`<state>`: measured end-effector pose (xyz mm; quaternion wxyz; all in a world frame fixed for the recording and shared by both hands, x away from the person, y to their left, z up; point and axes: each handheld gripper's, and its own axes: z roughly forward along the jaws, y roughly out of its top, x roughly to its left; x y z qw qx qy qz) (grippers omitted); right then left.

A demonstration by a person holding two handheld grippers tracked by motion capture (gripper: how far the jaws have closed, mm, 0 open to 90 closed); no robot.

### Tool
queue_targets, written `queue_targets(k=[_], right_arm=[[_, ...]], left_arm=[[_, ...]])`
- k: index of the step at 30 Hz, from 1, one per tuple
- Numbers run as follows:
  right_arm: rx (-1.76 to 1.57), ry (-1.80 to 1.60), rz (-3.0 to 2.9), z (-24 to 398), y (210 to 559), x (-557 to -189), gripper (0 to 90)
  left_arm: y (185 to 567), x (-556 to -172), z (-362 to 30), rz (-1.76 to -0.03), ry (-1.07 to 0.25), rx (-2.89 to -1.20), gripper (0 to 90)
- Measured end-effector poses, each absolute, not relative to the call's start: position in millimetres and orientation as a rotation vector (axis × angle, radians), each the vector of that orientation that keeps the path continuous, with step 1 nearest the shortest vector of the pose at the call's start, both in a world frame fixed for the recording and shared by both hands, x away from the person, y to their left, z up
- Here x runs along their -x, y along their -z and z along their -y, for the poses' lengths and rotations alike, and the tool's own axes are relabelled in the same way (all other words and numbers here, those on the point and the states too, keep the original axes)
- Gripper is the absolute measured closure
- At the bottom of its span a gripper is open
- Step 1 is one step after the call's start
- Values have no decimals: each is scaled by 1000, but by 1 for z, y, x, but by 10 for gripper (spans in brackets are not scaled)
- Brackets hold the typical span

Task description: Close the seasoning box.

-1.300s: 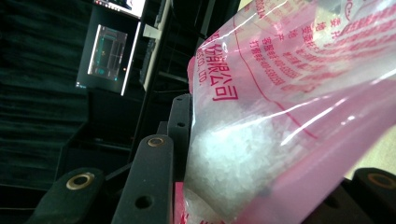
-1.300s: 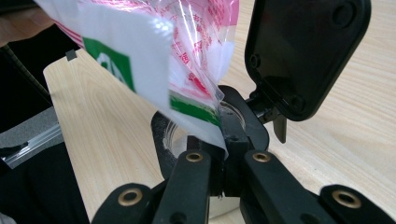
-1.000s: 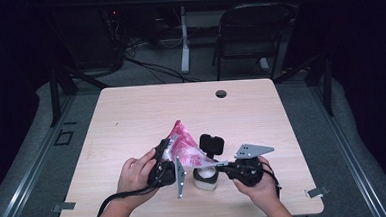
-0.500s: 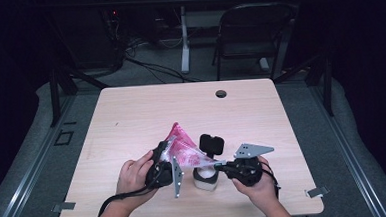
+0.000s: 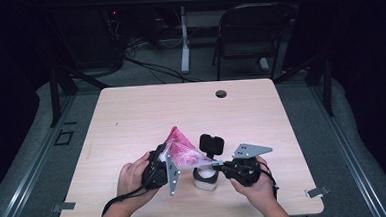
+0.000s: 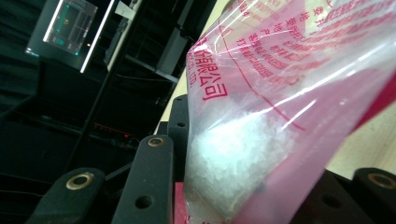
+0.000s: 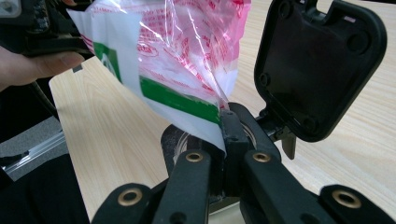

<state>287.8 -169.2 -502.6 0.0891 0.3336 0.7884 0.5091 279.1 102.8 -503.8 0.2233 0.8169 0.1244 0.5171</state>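
A clear plastic bag with red print holds white grains and hangs tilted above the table's front. My left gripper is shut on the bag's filled part, with a jaw on each side. My right gripper is shut on the bag's green-striped lower corner, which it holds over a white jar. The jar's black flip lid stands open, upright behind the jar. The jar's mouth is partly hidden under the right jaws.
The light wooden table has a round cable hole near its far edge. A black folding chair and loose cables stand on the floor beyond the table. A hand holds the left gripper at the bag's far side.
My left gripper has edged slightly to the left with the bag. The right gripper, jar and lid have stayed put.
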Motion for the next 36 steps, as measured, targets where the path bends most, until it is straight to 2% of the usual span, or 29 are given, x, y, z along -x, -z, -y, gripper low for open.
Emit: queue_targets(k=[36], right_arm=[[-993, -1547, -2322, 166, 500, -288, 900]], left_arm=[[530, -282, -104, -414, -1269, -2297, 687]])
